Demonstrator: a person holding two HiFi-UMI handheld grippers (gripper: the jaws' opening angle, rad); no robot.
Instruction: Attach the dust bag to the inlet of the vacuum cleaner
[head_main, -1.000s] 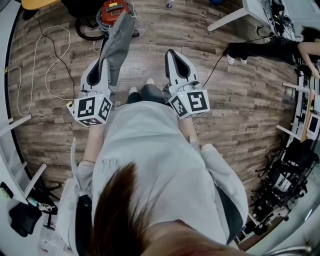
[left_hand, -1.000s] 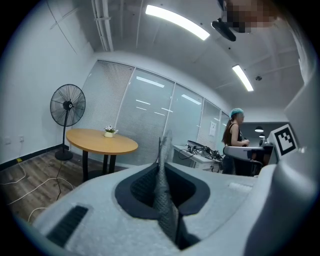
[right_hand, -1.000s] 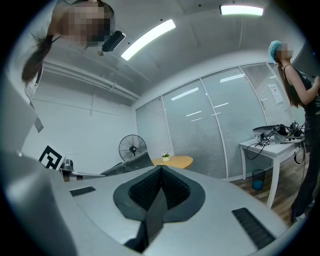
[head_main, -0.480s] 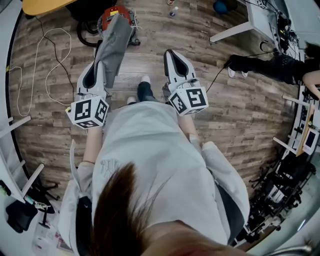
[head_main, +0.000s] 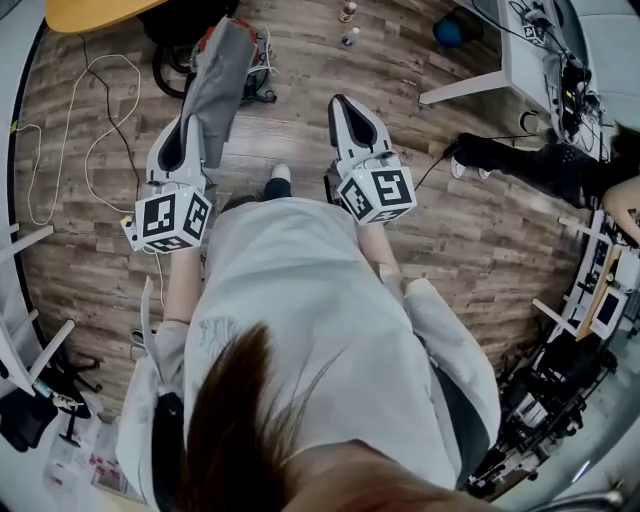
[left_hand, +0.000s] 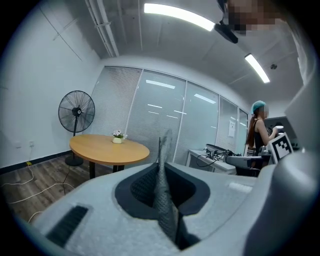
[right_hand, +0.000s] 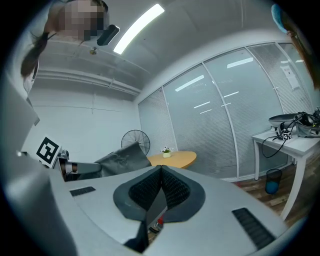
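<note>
My left gripper (head_main: 192, 122) is shut on a grey fabric dust bag (head_main: 218, 80), which stretches forward from its tips over the wooden floor. In the left gripper view the bag's cloth (left_hand: 162, 192) stands pinched edge-on between the jaws (left_hand: 161, 165). The red vacuum cleaner (head_main: 256, 68) sits on the floor ahead, mostly hidden behind the bag. My right gripper (head_main: 345, 105) is held level beside the left one, shut and empty, its pads (right_hand: 170, 187) pressed together. The right gripper view also catches the bag (right_hand: 122, 157) off to the left.
A white cable (head_main: 90, 130) loops over the floor at left. A round wooden table (left_hand: 107, 149) and a standing fan (left_hand: 76, 112) lie ahead. To the right are a white desk (head_main: 520, 60), small bottles (head_main: 348, 12) and another person's black-clad leg (head_main: 530, 160).
The person has walked forward: the floor has slid down the view and the vacuum has come closer, now mostly covered by the bag. Both grippers kept their jaws as they were.
</note>
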